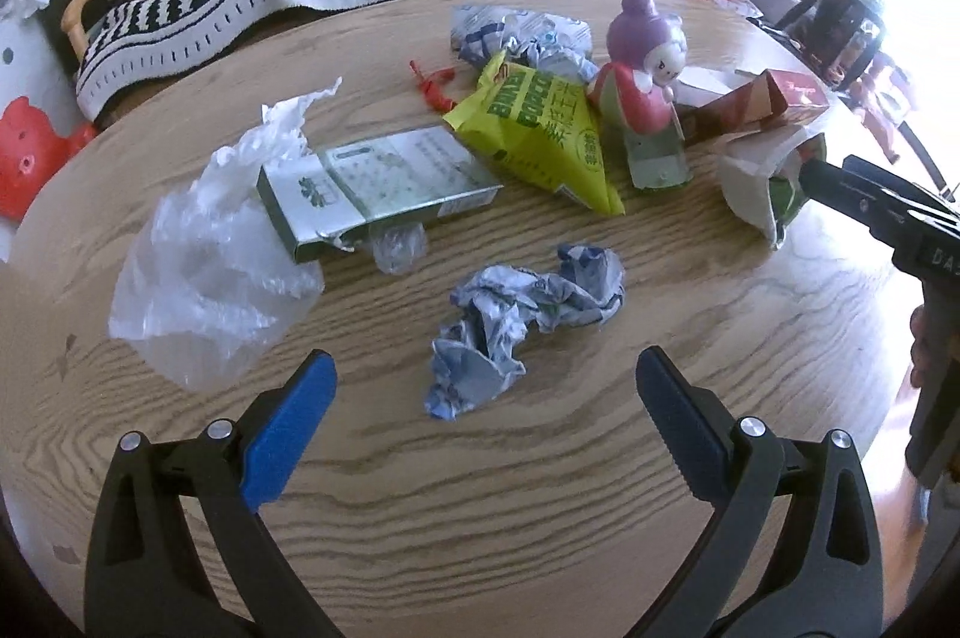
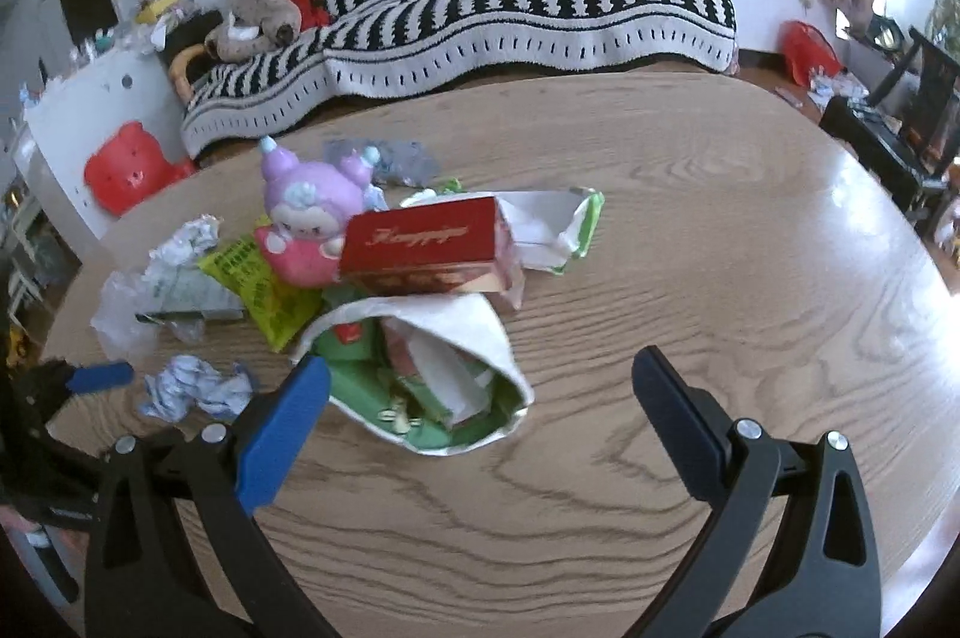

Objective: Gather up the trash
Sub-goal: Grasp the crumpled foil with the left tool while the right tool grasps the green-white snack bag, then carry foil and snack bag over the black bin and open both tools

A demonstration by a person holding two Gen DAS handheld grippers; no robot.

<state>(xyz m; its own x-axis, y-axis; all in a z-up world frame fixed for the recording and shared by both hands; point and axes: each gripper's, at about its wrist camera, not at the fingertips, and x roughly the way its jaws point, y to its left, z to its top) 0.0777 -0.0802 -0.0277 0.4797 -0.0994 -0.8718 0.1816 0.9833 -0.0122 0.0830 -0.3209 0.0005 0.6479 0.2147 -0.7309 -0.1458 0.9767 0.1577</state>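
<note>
A crumpled blue-and-white paper (image 1: 522, 326) lies on the wooden table (image 1: 480, 506), just ahead of my open left gripper (image 1: 486, 368) and partly between its fingertips. Beyond it are a clear plastic bag (image 1: 210, 272), a green-and-white carton (image 1: 372, 182) and a yellow-green snack bag (image 1: 540, 134). My right gripper (image 2: 480, 368) is open at the mouth of a white bag (image 2: 420, 386) that holds green and white wrappers. Its blue finger (image 2: 288, 428) overlaps the bag's left rim. A red box (image 2: 426, 242) and a purple toy figure (image 2: 312, 212) stand behind the bag.
A sofa with a black-and-white striped blanket (image 2: 480, 20) runs along the table's far side. A red bear-shaped stool (image 2: 126, 164) stands at the left. Dark furniture (image 2: 900, 122) stands at the right. Bare wood (image 2: 750, 218) fills the table's right half.
</note>
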